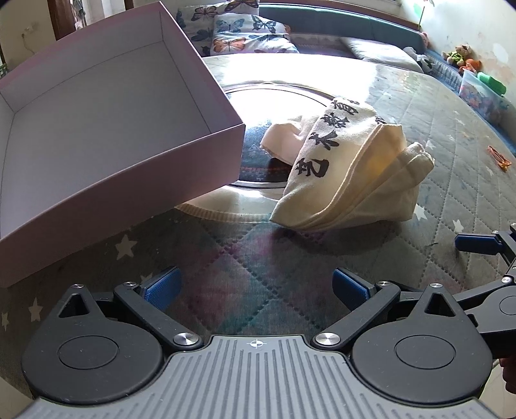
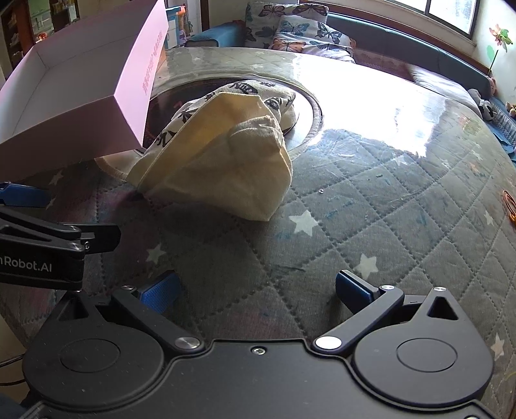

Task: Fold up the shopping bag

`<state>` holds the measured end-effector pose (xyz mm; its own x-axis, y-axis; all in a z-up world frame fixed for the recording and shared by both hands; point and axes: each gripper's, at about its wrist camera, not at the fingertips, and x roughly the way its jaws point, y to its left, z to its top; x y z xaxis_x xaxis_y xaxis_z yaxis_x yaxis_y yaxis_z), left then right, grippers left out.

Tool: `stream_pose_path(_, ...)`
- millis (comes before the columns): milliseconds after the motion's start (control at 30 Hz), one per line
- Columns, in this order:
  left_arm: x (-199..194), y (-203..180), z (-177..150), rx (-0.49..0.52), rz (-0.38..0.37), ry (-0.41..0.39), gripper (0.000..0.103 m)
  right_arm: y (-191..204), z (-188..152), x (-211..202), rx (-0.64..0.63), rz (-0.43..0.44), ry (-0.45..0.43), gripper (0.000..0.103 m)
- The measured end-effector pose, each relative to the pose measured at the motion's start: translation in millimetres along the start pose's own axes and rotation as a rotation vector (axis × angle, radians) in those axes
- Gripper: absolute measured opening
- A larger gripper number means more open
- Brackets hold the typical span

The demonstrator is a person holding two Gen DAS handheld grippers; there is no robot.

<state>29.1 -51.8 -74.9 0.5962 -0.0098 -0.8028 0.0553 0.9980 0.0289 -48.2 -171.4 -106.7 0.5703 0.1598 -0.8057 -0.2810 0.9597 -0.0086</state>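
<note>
The left tool is held wide apart over the quilted cover, with nothing between its blue pads. The right tool is likewise spread wide and empty, hovering low just beside the left one; each tool is seen at the edge of the other's view.

Both are held above a round surface covered by a grey-green quilted cloth printed with white stars, under a clear, glossy sheet on which strong window light is reflected. A round turntable is set in the middle of the surface.

One shopping bag is seen, of cream canvas with black printed characters. It lies crumpled in a loose heap, partly on the near edge of the turntable and partly on the quilted cover, ahead of both tools and apart from them.

One box, pink outside and white inside, is placed to the left of the bag, tilted with its open side turned toward the tools. Nothing is seen inside it.

A small orange item lies far right on the surface. Beyond, a bench with two butterfly-print cushions runs under a window, and soft toys are lined along the right wall.
</note>
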Motion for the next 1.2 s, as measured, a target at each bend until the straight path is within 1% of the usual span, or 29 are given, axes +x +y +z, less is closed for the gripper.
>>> stream_pose_path(600, 9.9, -4.8, 17.4, 0.01, -0.014, 0.008, 0.1, -1.2, 13.2, 7.6, -0.027, 0.016, 0.019, 0.103)
stream_pose_path(1200, 22.2, -9.9, 28.4, 0.011, -0.01, 0.029, 0.1, -3.2, 23.5, 14.6, -0.045, 0.037, 0.036, 0.103)
